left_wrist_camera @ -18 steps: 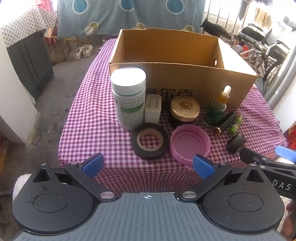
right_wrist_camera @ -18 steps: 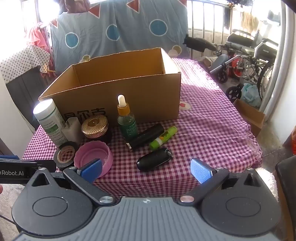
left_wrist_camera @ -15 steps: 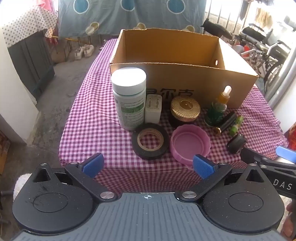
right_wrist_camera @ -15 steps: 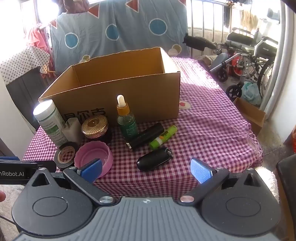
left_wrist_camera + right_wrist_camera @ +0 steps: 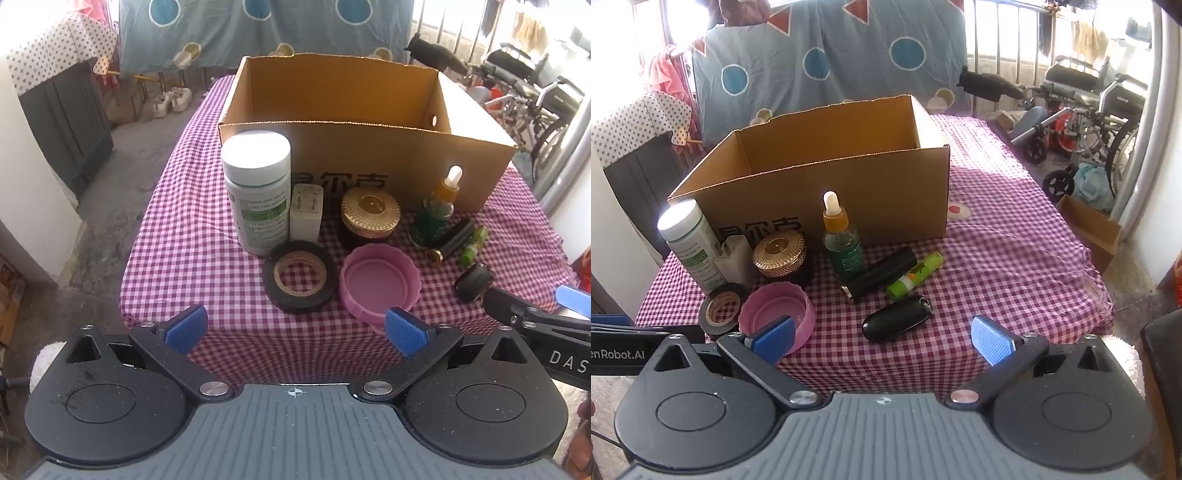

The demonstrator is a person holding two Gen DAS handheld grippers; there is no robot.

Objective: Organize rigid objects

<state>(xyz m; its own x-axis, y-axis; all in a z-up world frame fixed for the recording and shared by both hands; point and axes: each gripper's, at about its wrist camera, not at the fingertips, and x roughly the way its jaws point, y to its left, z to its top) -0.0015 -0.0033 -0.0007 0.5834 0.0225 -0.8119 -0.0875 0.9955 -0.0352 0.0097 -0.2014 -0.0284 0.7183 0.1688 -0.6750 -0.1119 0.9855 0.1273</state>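
An open cardboard box (image 5: 369, 155) (image 5: 827, 192) stands on a purple checked table. In front of it stand a white pill bottle (image 5: 258, 192) (image 5: 690, 243), a white charger (image 5: 306, 214), a gold-lidded jar (image 5: 370, 216) (image 5: 780, 254) and a green dropper bottle (image 5: 436, 210) (image 5: 842, 240). A black tape roll (image 5: 300, 280) (image 5: 720, 308), a pink lid (image 5: 380, 284) (image 5: 775, 314), a black tube (image 5: 882, 273), a green stick (image 5: 916, 275) and a black key fob (image 5: 895, 325) (image 5: 474, 282) lie nearer. My left gripper (image 5: 295, 328) and right gripper (image 5: 882, 338) are open and empty at the table's near edge.
A wheelchair (image 5: 1089, 110) and clutter stand to the right of the table. A small cardboard box (image 5: 1089, 229) sits on the floor there. A dark cabinet (image 5: 66, 122) stands at the left. A blue sheet (image 5: 831, 59) hangs behind.
Both grippers have drifted slightly; the objects have not moved.
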